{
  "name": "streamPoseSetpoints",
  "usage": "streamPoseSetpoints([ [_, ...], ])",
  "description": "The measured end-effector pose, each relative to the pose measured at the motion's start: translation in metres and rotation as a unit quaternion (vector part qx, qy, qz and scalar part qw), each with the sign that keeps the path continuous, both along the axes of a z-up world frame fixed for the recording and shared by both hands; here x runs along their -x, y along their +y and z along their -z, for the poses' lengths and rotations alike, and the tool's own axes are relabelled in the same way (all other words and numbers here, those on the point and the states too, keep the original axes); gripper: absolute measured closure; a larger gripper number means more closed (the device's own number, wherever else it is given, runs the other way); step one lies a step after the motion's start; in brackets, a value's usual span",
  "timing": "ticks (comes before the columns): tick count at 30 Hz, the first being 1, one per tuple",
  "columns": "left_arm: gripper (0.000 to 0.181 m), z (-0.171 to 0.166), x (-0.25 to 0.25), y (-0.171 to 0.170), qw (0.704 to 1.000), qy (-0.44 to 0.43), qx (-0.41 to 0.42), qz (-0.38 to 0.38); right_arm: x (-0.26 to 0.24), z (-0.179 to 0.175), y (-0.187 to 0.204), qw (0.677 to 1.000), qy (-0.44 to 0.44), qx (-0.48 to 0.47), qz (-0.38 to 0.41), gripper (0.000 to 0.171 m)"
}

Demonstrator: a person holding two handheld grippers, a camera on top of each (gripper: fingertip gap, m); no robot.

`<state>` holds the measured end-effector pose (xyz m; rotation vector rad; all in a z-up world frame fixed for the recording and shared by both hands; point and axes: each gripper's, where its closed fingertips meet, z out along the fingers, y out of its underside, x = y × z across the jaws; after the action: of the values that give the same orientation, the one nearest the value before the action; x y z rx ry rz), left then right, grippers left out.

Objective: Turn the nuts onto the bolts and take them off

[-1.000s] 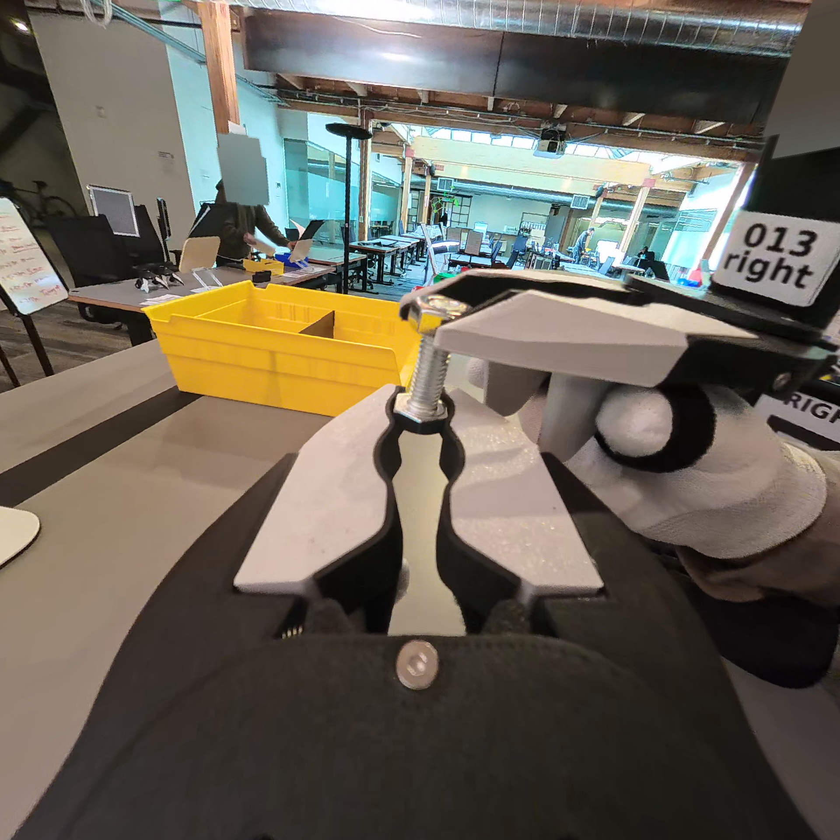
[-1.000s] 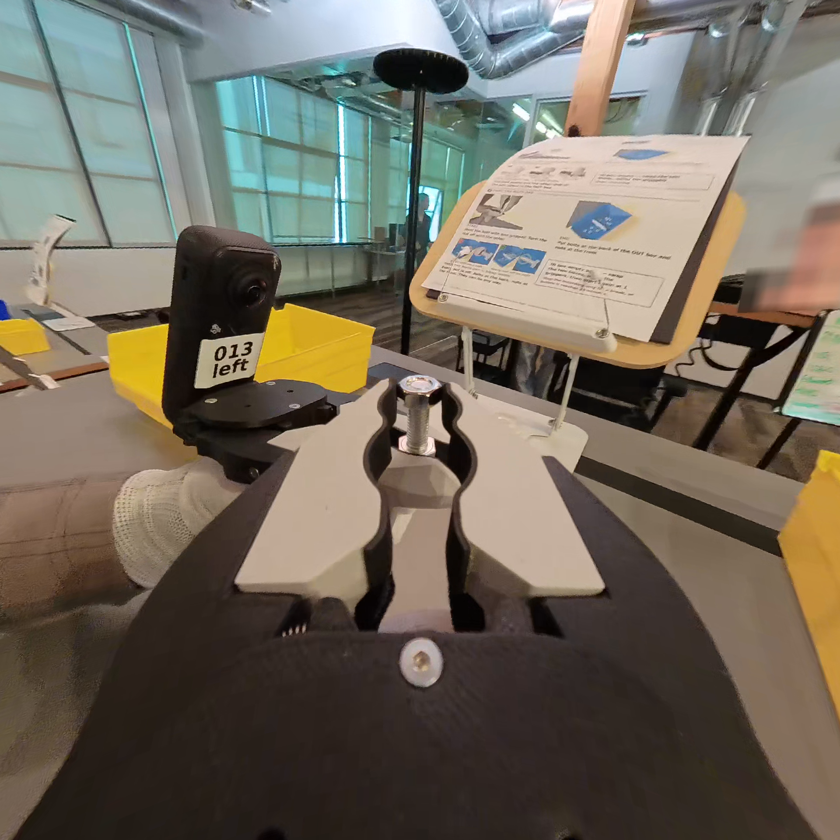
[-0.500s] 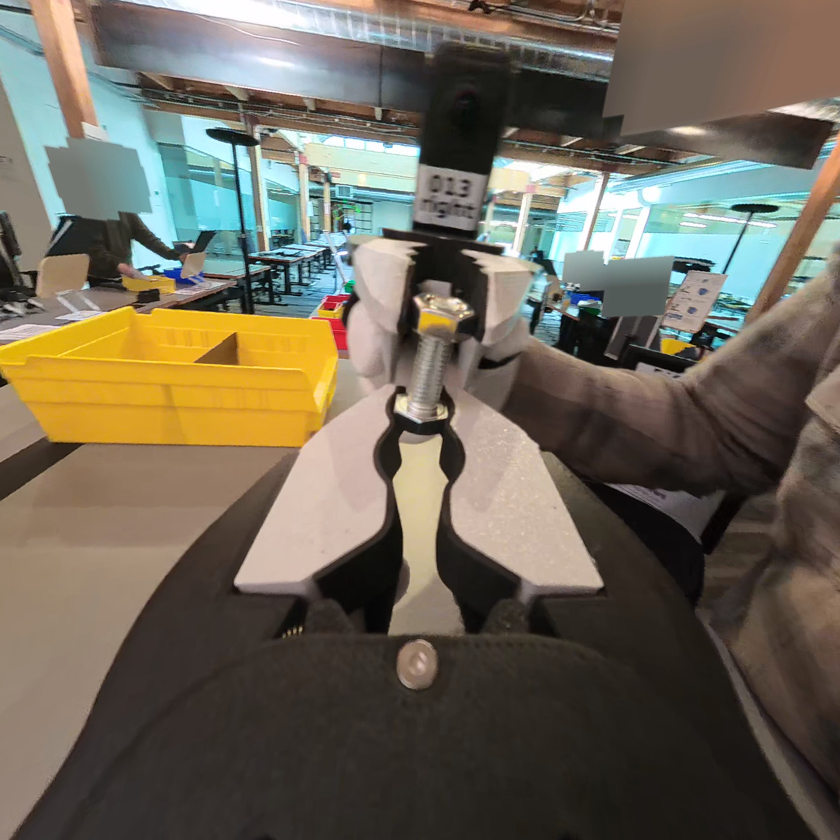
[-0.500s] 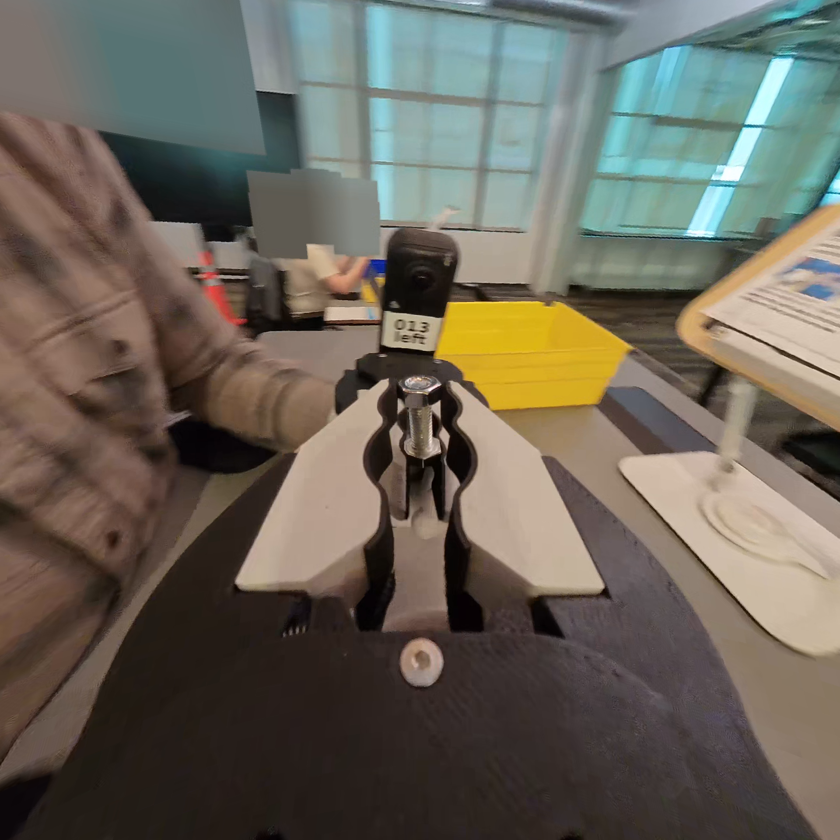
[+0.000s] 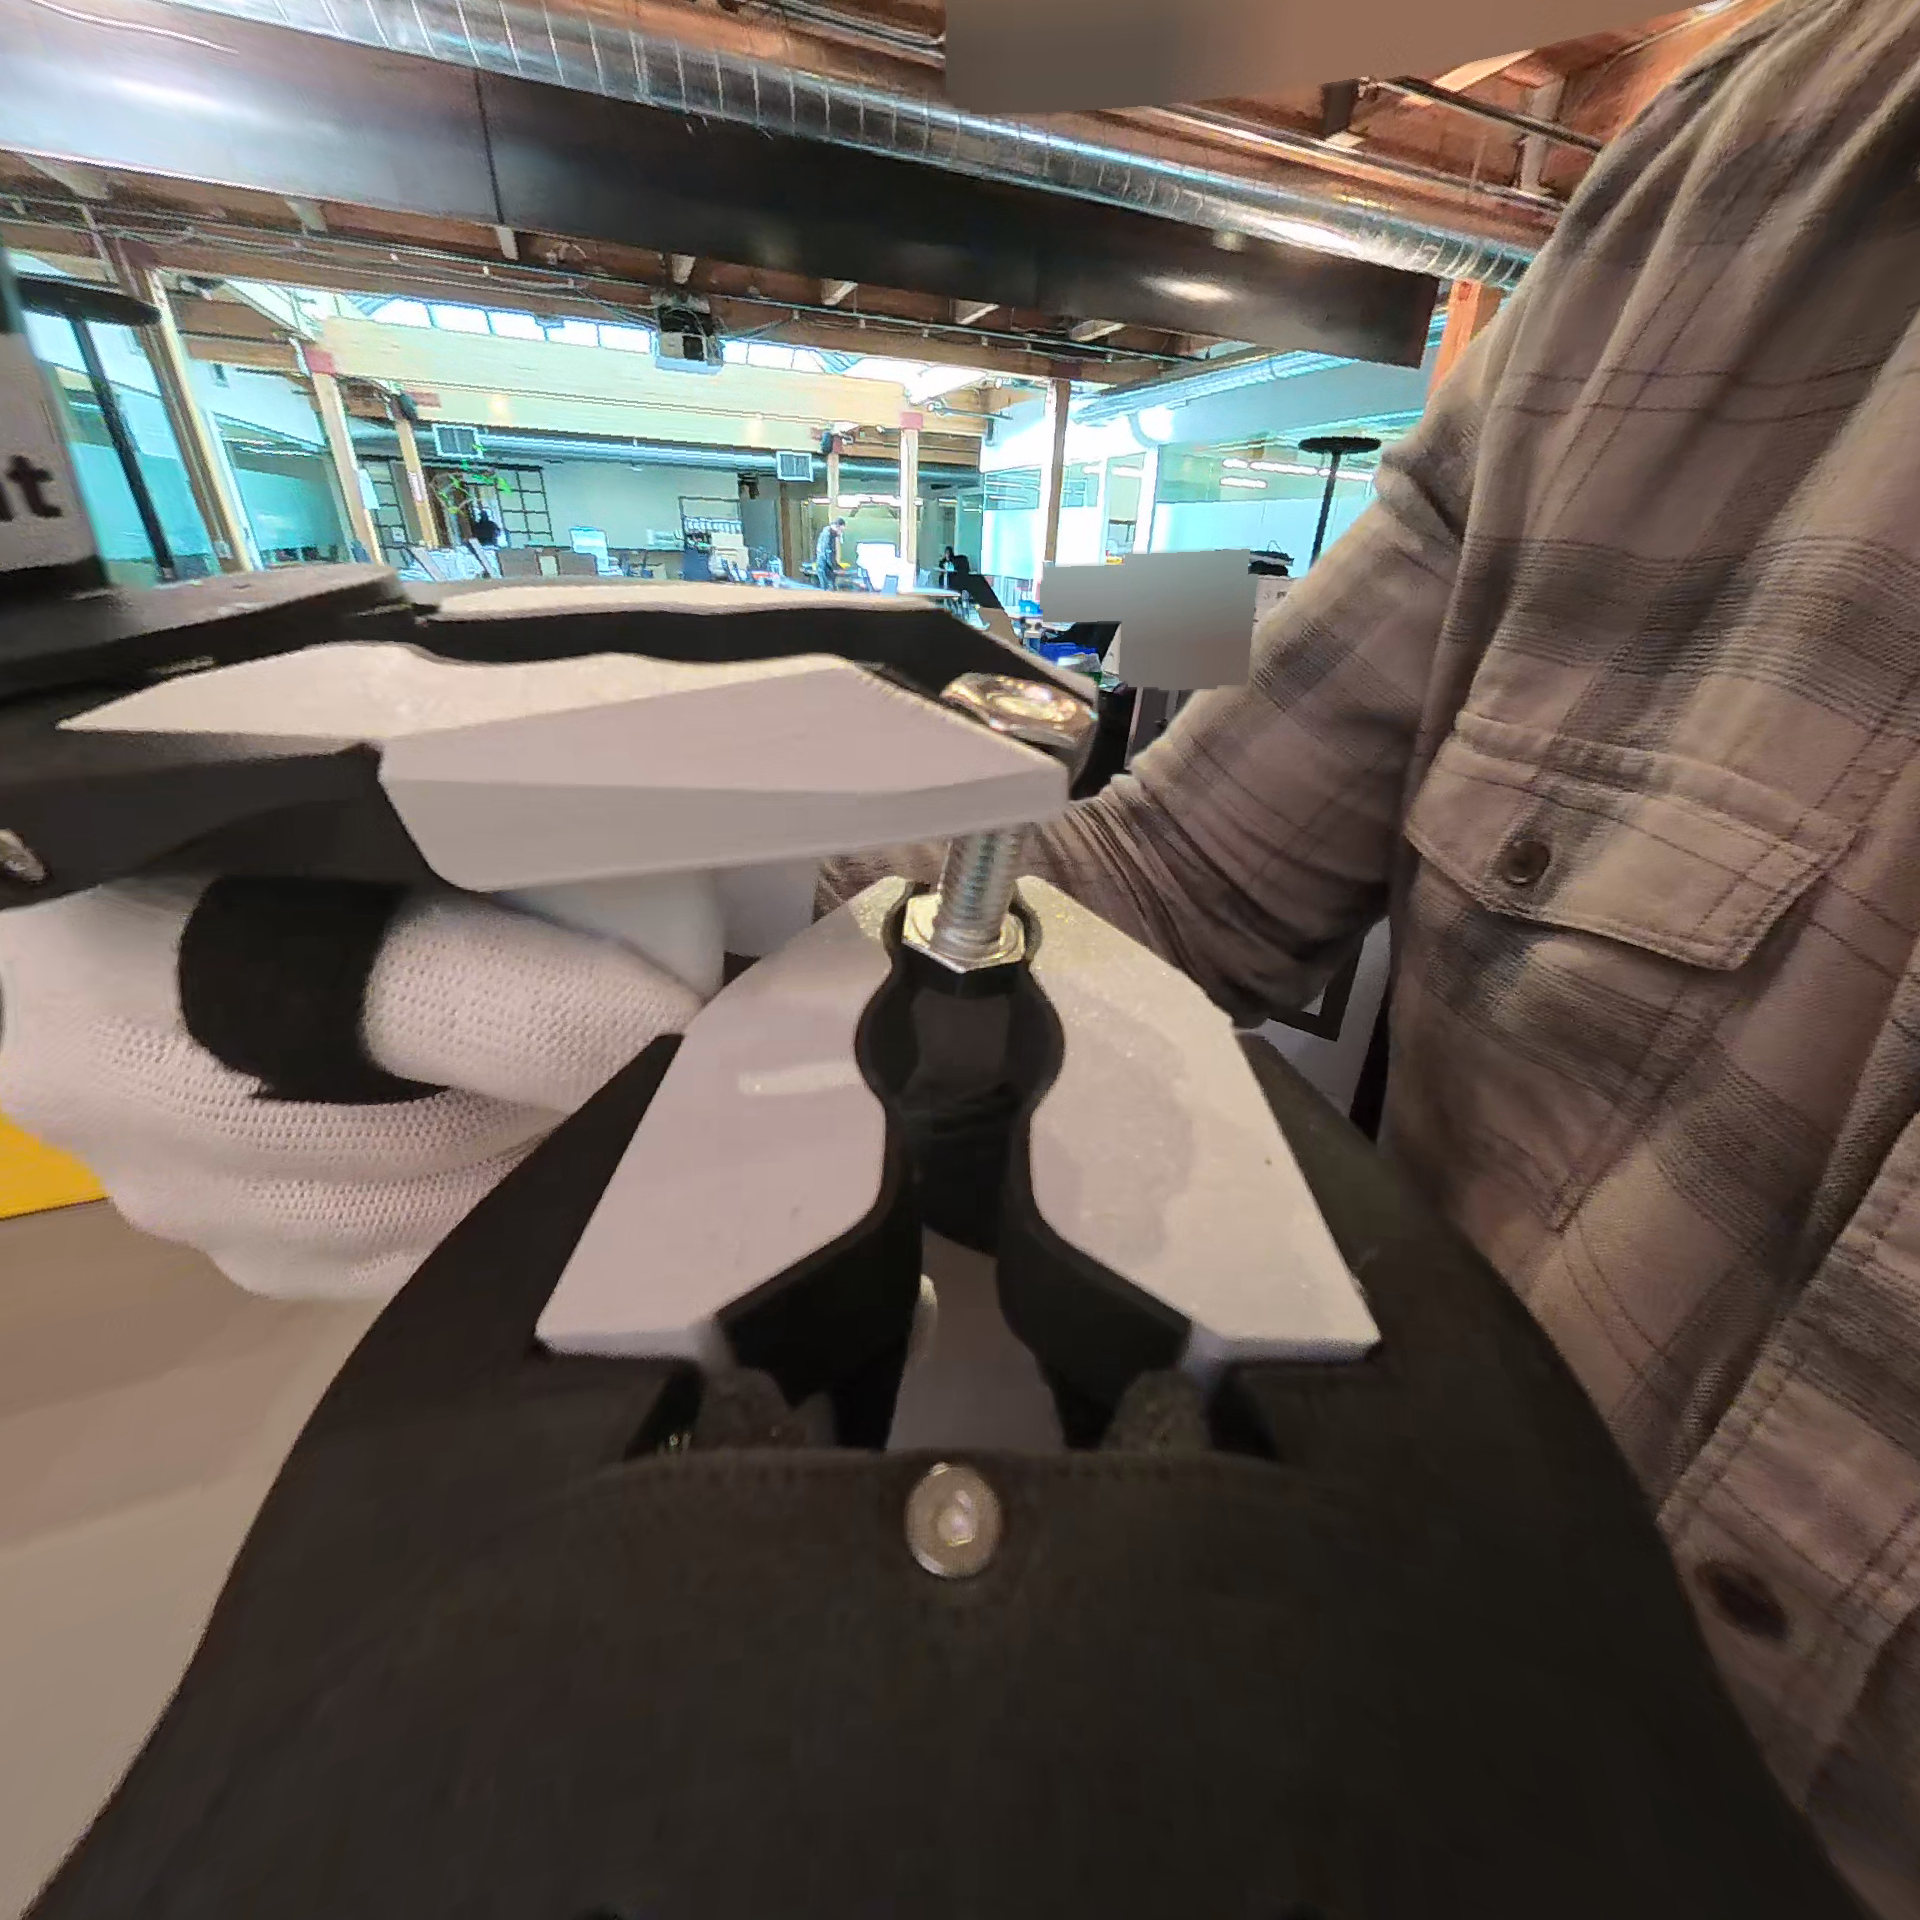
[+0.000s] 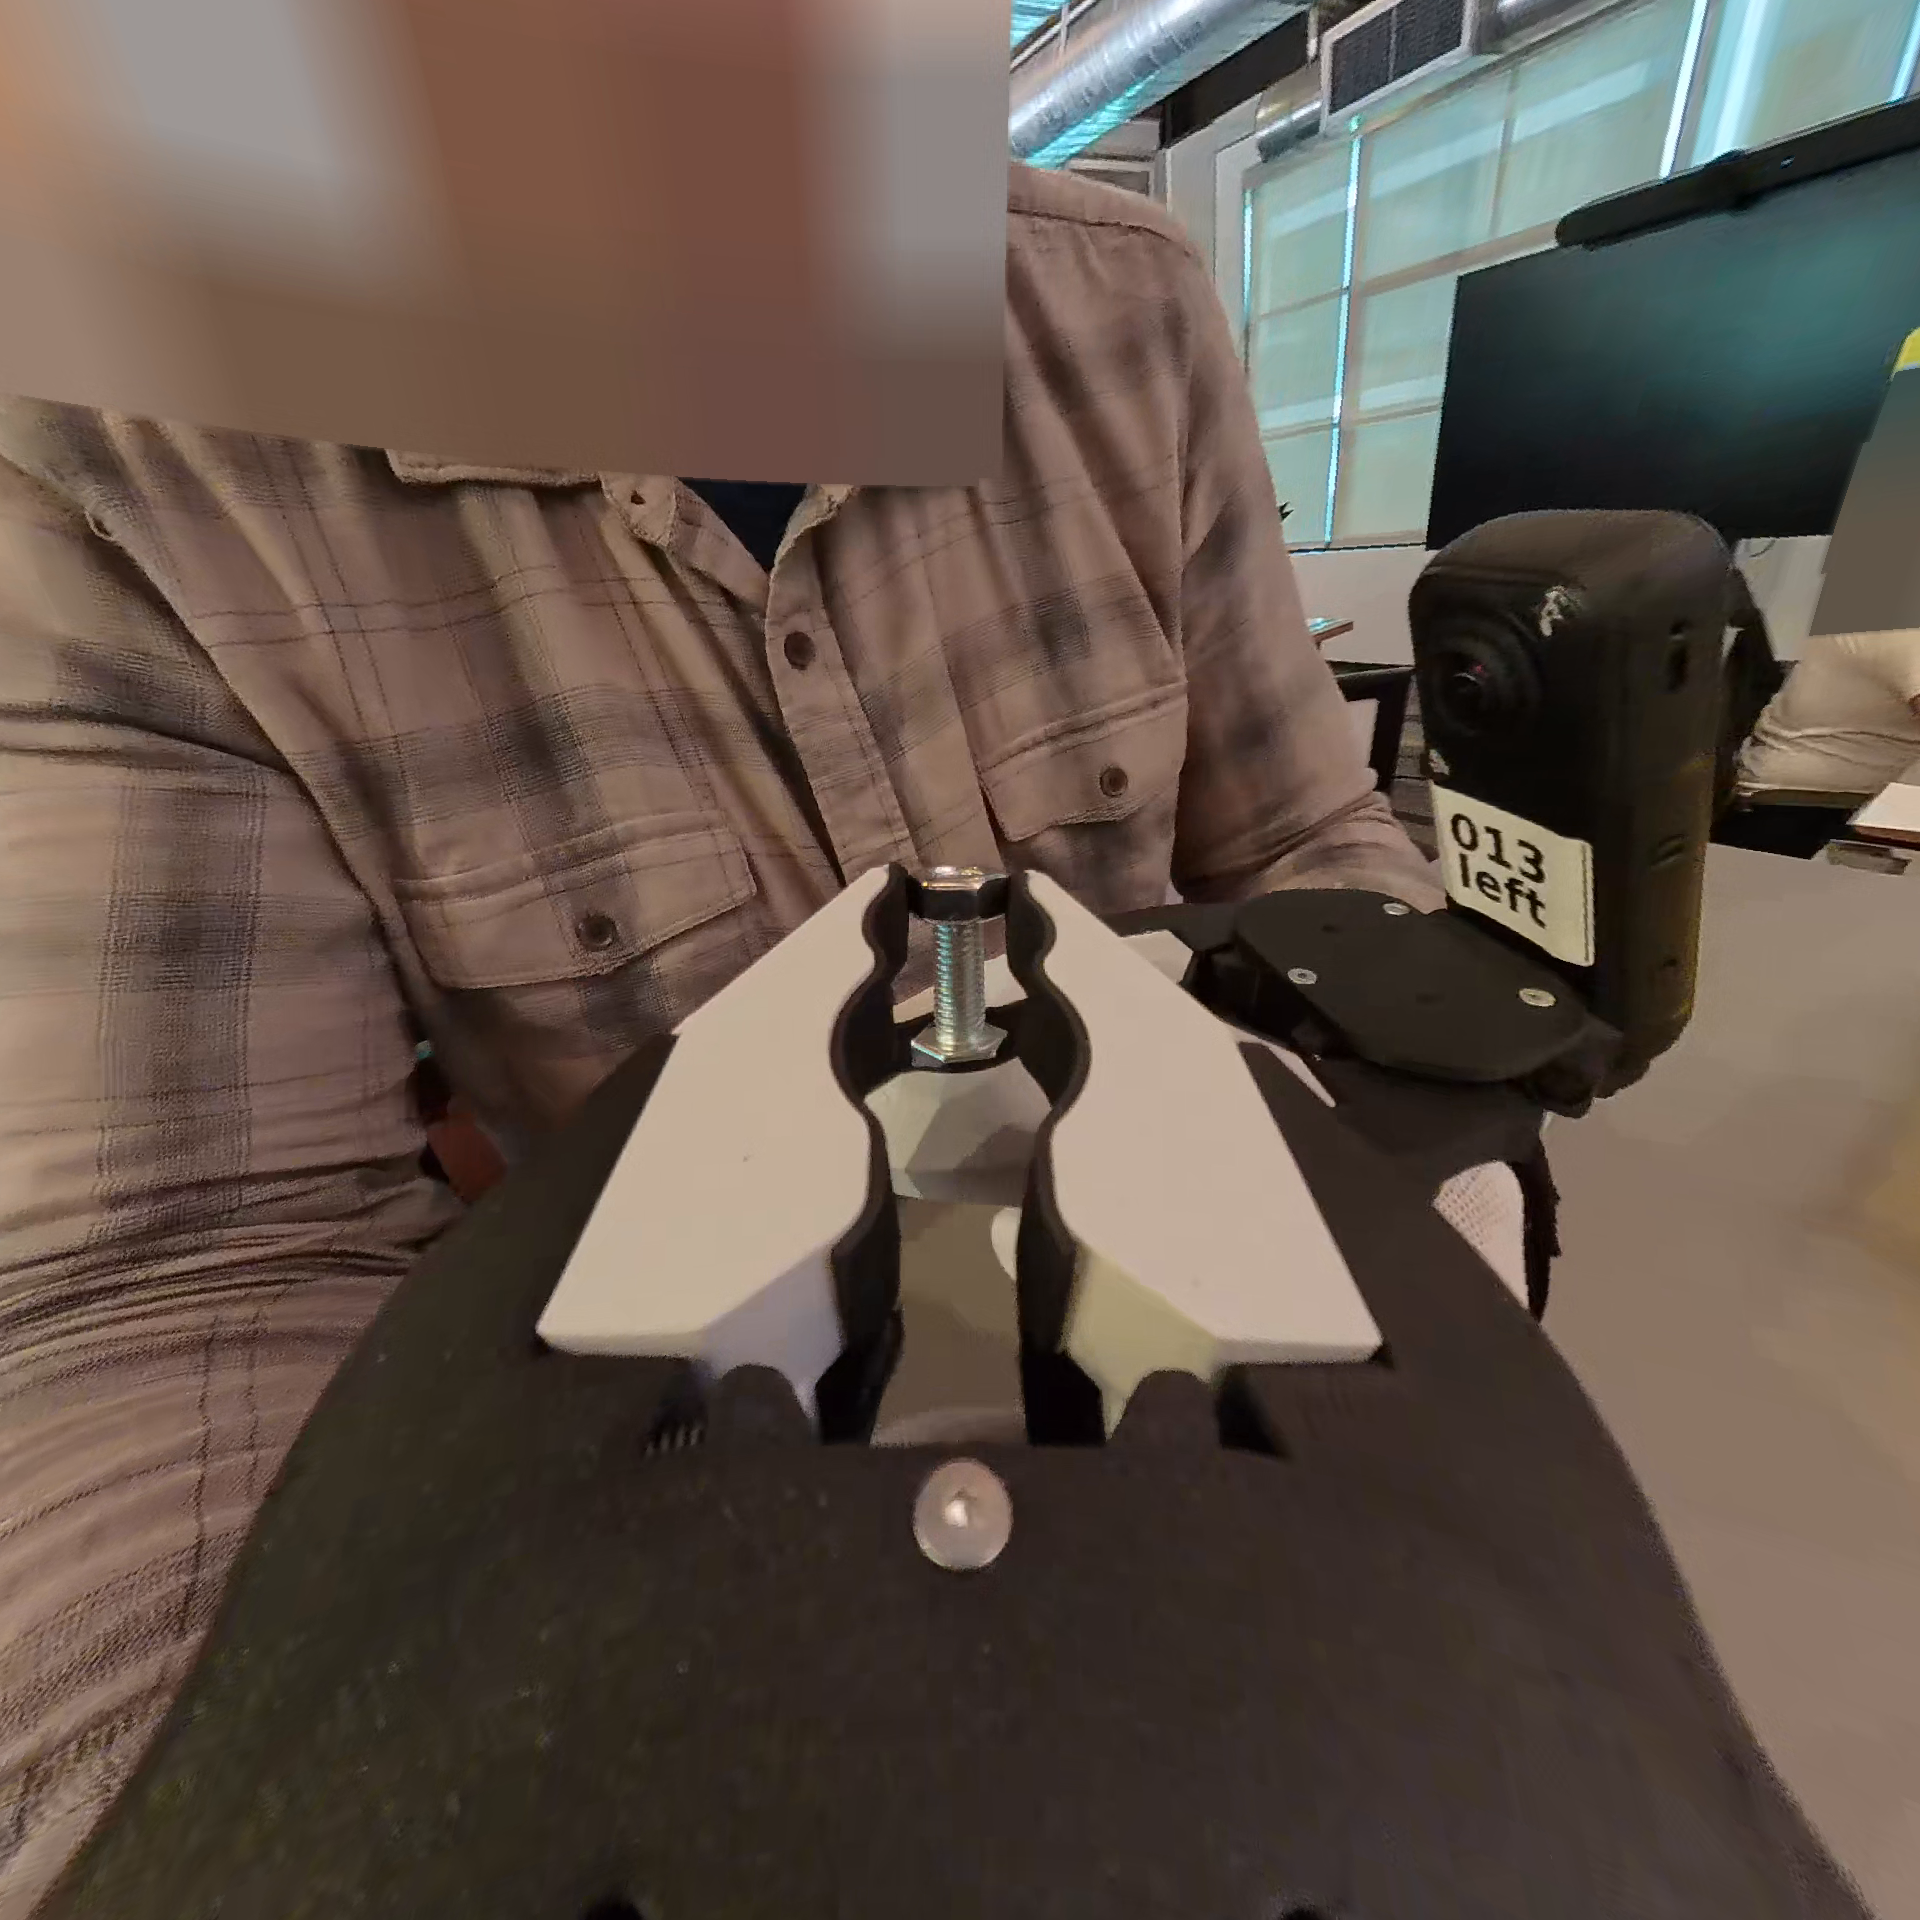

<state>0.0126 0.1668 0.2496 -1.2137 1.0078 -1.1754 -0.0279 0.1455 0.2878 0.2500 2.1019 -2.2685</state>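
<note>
The left gripper (image 5: 964,940) has its fingertips closed on the nut (image 5: 966,943), which sits low on the bolt (image 5: 977,883). The bolt stands nearly upright, threads bare between nut and head. Above, the right gripper (image 6: 954,914) pinches the bolt's hex head between its fingertips; in the left wrist view it reaches in level from the left, over a white glove (image 5: 343,1081). How firmly the head is squeezed seems hard to judge, as one finger hides most of it there. Behind both stands a person in a plaid shirt (image 6: 520,790). The grey table (image 6: 1714,1195) lies below.
</note>
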Motion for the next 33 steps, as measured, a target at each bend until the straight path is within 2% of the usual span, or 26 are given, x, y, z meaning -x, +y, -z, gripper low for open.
streamPoseSetpoints([
  [3,0.167,-0.006,0.009,0.01,1.0,-0.017,0.008,-0.024,0.01,-0.006,0.008,0.998,0.016,0.01,0.06,0.154],
  [4,0.167,-0.006,0.013,0.017,0.999,-0.018,0.013,-0.041,0.015,-0.01,0.012,0.995,0.023,0.018,0.095,0.146],
  [6,0.168,-0.003,0.022,0.03,0.997,-0.015,0.015,-0.076,0.028,-0.017,0.026,0.98,0.036,0.021,0.193,0.12],
  [8,0.167,-0.002,0.031,0.043,0.993,-0.018,0.023,-0.112,0.037,-0.02,0.039,0.955,0.047,0.002,0.292,0.113],
  [10,0.167,0.0,0.038,0.053,0.989,-0.013,0.023,-0.145,0.049,-0.014,0.058,0.91,0.04,-0.04,0.411,0.111],
  [13,0.168,0.008,0.046,0.07,0.979,0.007,0.027,-0.202,0.056,-0.01,0.082,0.824,0.04,-0.076,0.56,0.112],
  [18,0.167,0.017,0.052,0.084,0.967,0.018,0.036,-0.252,0.053,0.001,0.083,0.715,0.032,-0.108,0.69,0.119],
  [21,0.167,0.018,0.054,0.087,0.964,0.017,0.041,-0.263,0.052,0.013,0.096,0.622,0.027,-0.139,0.77,0.128],
  [24,0.168,0.019,0.055,0.089,0.961,0.02,0.043,-0.271,0.05,0.014,0.096,0.576,0.039,-0.134,0.806,0.144],
  [25,0.167,0.02,0.055,0.089,0.961,0.022,0.043,-0.273,0.052,0.015,0.093,0.572,0.04,-0.136,0.808,0.154],
  [28,0.167,0.019,0.054,0.088,0.962,0.019,0.042,-0.271,0.052,0.015,0.092,0.545,0.05,-0.148,0.824,0.155],
  [31,0.167,0.017,0.054,0.086,0.965,0.018,0.039,-0.26,0.053,0.013,0.09,0.562,0.052,-0.151,0.812,0.155],
  [33,0.168,0.016,0.053,0.084,0.968,0.012,0.042,-0.248,0.054,0.012,0.088,0.593,0.048,-0.15,0.79,0.156],
])
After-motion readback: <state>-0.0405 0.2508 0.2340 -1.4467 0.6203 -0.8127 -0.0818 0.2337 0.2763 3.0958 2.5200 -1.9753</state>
